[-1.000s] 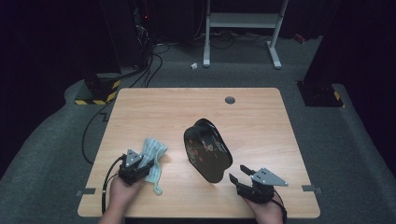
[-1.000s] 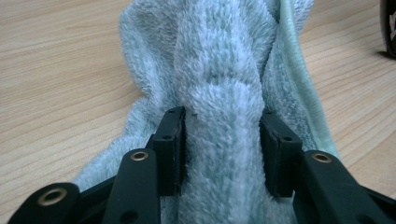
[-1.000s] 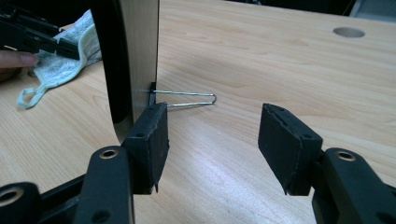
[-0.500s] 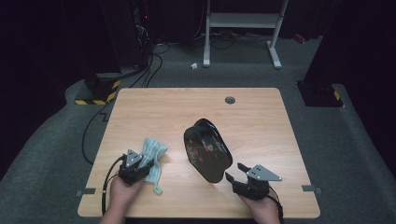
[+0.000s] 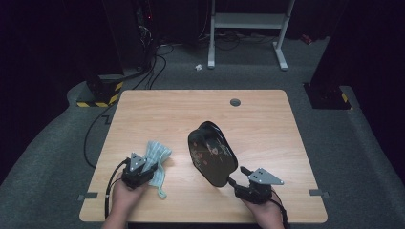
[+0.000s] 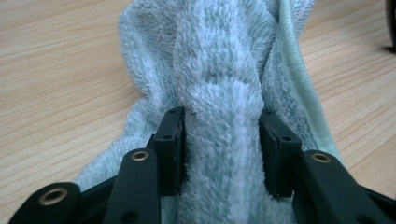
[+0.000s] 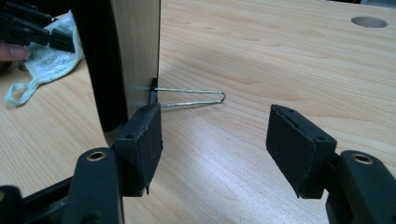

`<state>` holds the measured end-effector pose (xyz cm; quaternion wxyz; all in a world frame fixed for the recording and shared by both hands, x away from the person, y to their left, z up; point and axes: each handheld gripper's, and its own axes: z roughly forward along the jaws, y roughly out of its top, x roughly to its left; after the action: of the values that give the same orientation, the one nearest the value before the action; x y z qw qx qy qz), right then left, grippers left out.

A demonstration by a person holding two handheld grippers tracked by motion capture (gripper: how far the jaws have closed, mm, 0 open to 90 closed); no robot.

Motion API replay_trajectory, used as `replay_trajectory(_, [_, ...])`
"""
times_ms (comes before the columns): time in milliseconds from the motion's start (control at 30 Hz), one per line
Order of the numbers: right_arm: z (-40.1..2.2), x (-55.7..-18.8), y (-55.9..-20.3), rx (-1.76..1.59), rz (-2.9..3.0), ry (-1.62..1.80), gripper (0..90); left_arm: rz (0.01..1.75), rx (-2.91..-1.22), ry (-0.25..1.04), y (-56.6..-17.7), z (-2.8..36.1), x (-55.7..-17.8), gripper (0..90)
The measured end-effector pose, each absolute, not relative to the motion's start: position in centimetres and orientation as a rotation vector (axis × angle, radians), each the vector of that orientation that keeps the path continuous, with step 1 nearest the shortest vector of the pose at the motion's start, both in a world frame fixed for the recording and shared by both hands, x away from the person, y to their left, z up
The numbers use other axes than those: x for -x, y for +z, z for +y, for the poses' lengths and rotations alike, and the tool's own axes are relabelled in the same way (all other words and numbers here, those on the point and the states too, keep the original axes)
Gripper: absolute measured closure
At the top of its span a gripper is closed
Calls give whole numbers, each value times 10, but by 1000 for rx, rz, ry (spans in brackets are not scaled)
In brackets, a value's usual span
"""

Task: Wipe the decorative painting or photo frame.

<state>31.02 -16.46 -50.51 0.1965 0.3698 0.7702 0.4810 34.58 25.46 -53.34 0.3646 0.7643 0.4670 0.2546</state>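
Observation:
A pale green towel (image 5: 155, 157) lies bunched at the table's front left. My left gripper (image 5: 142, 166) is shut on a thick fold of the towel (image 6: 219, 93), with a pad pressed on each side. A black-framed oval mirror (image 5: 212, 152) stands tilted in the middle of the table on a thin wire stand (image 7: 191, 97). My right gripper (image 5: 237, 175) sits at the mirror's lower right edge. Its jaws have just been opening and nothing lies between them (image 7: 217, 135). In the right gripper view the mirror (image 7: 135, 46) rises just beyond the left pad (image 7: 140, 135).
The wooden table (image 5: 267, 124) has a round cable hole (image 5: 235, 102) near its far edge. On the floor behind stand a white metal frame (image 5: 248, 28), loose cables (image 5: 153, 62) and a yellow-and-black striped block (image 5: 98, 98). The person's hands hold both grippers at the front edge.
My right gripper has edged slightly left toward the mirror's rim and its jaws stand a little wider. The left gripper and the towel have not moved.

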Motion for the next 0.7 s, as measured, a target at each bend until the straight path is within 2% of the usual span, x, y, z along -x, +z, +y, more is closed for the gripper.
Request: replay_trajectory(700, [-142,-294,-509,-922,2236,1352,364,1191,-1978,668,-533,253,-345,571])
